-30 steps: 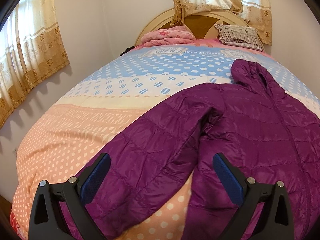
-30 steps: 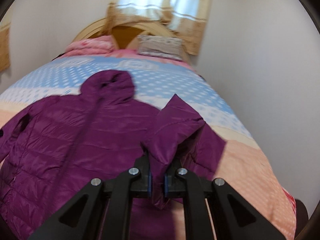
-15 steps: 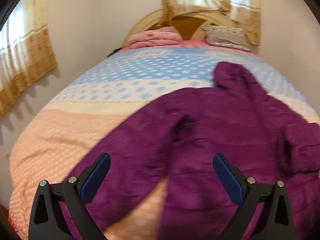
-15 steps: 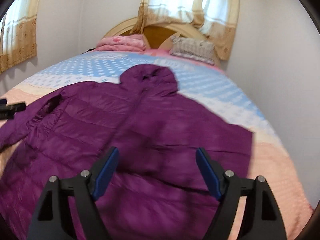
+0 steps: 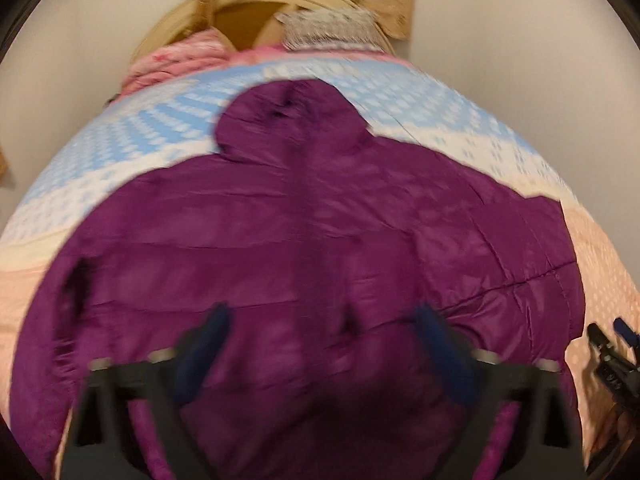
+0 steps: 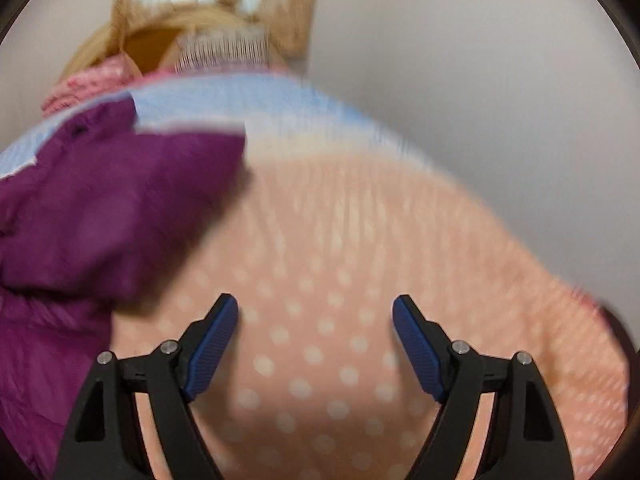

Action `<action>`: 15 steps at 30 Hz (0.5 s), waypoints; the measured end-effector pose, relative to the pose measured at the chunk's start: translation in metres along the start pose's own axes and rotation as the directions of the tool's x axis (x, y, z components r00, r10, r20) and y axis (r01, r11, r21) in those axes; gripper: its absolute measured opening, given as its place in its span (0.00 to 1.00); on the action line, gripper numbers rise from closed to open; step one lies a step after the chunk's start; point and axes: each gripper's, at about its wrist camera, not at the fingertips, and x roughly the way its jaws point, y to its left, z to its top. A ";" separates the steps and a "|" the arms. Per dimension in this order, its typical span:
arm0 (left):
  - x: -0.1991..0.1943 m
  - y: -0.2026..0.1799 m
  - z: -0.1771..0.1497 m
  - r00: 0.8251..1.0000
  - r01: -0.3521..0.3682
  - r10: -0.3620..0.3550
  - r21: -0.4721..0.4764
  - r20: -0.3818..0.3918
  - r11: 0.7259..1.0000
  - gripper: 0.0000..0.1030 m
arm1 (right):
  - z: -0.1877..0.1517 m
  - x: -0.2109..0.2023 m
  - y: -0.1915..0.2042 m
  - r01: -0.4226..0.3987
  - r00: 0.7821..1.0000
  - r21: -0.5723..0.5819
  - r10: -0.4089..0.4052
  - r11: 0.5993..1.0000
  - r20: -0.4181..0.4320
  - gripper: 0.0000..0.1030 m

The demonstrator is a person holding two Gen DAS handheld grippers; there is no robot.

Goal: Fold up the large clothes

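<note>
On my left wrist view the purple quilted hooded puffer jacket point(image 5: 320, 240) lies spread flat on the bed, hood toward the headboard, its body filling most of the frame over the polka-dot bedspread in blue, cream and peach bands point(image 5: 600, 256). My left gripper point(image 5: 320, 344) hangs above the lower middle of the jacket; its jaws have just been closing and now stand at a middling gap, with purple fabric showing between the blue pads, though the blur keeps me from telling whether they touch the cloth. At the right edge of that view I see the tip of my right gripper point(image 5: 612, 344) beside the jacket's right side, over peach bedspread. On my right wrist view the right gripper point(image 6: 316, 340) has its jaws wide apart with nothing between them but dotted peach cover; the jacket sits off to the left, one side folded over with its edge near the left finger yet apart from it. A pink folded blanket point(image 5: 176, 64) and a grey patterned pillow point(image 5: 328, 32) rest against the curved wooden headboard point(image 5: 240, 20), below beige curtains point(image 5: 400, 0).
</note>
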 end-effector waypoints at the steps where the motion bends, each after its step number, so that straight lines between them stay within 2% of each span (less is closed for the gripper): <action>1: 0.008 -0.006 0.001 0.999 0.022 -0.022 0.003 -0.026 1.000 0.20 | 0.002 0.001 0.000 -0.004 1.000 0.010 0.004 1.000 -0.002 0.84; 2: 0.014 -0.010 0.000 0.998 0.046 -0.046 0.001 -0.048 0.999 0.11 | 0.002 0.006 0.003 0.002 1.000 0.007 -0.001 1.000 -0.017 0.87; 3: 0.014 -0.013 -0.001 0.998 0.045 -0.045 -0.004 -0.049 0.999 0.11 | 0.003 0.008 0.007 0.009 1.000 0.000 -0.009 1.000 -0.021 0.87; 8: -0.035 0.002 0.003 0.995 -0.001 -0.001 0.016 0.104 1.000 0.10 | 0.001 0.007 0.024 0.048 0.999 -0.030 -0.048 0.998 0.015 0.87; 12: -0.083 0.039 0.005 0.973 -0.091 0.086 0.011 0.212 0.996 0.09 | 0.004 0.014 0.017 0.053 0.998 -0.034 -0.053 0.998 0.014 0.87; 15: -0.092 0.063 -0.002 0.960 -0.161 0.156 0.003 0.231 0.987 0.09 | -0.004 0.006 0.006 0.063 0.998 -0.038 -0.062 0.997 0.018 0.88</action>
